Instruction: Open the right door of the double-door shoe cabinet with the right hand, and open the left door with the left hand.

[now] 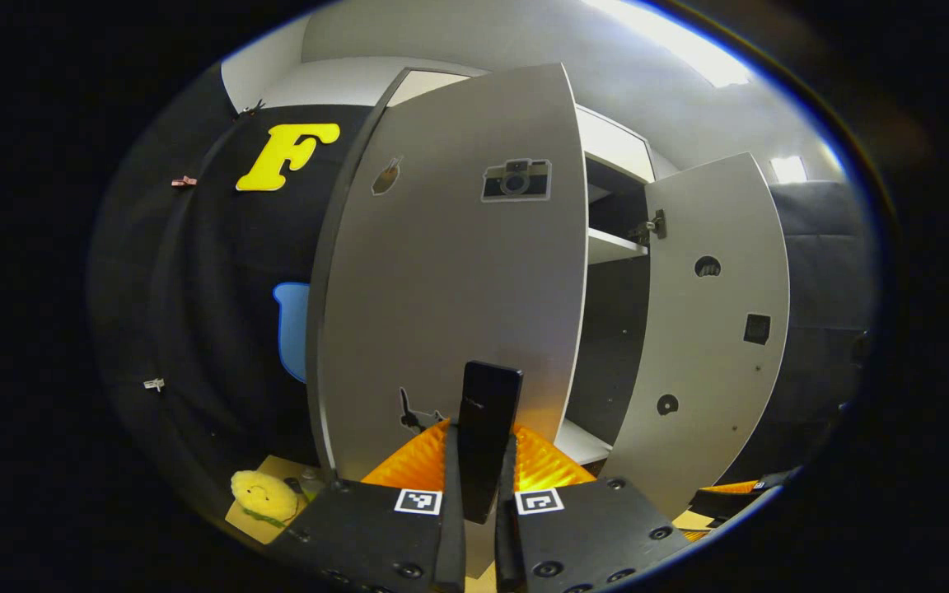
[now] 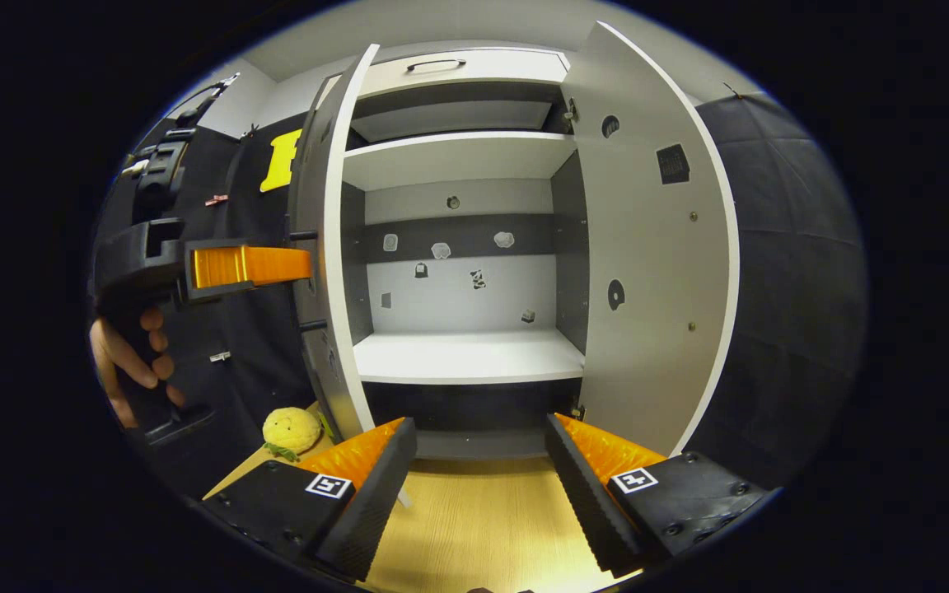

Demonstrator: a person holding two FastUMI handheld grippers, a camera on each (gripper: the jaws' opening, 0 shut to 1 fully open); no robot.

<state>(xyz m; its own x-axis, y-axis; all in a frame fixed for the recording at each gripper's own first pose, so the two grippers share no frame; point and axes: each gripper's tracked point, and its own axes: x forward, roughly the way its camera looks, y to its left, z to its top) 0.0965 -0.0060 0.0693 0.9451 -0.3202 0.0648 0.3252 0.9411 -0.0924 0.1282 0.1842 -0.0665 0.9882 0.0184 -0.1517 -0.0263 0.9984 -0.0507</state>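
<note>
Shoe cabinet: stands straight ahead of the right hand-held gripper, with both doors swung open and white shelves inside.
Left door: right in front of the left hand-held gripper, standing upright. In the right gripper view it is edge-on, up and to the left.
Door handle: a dark upright bar on the left door, sitting between the left hand-held gripper's fingers.
Right door: open wide, up and to the right of the right hand-held gripper. In the left gripper view it is off to the right.
Left hand-held gripper: clenched on the door handle, both fingers squeezing it from the sides. In the right gripper view it is far to the left, pointing sideways at the left door.
Hand: wrapped around the left hand-held gripper's grip, below its body, fingers curled.
Right hand-held gripper: released, fingers spread wide with nothing between them, pointing into the cabinet, just above the desk.
Desk: light wood, under the right hand-held gripper.
Yellow soft toy: on the desk, to the left of the right hand-held gripper, near the foot of the left door.
</note>
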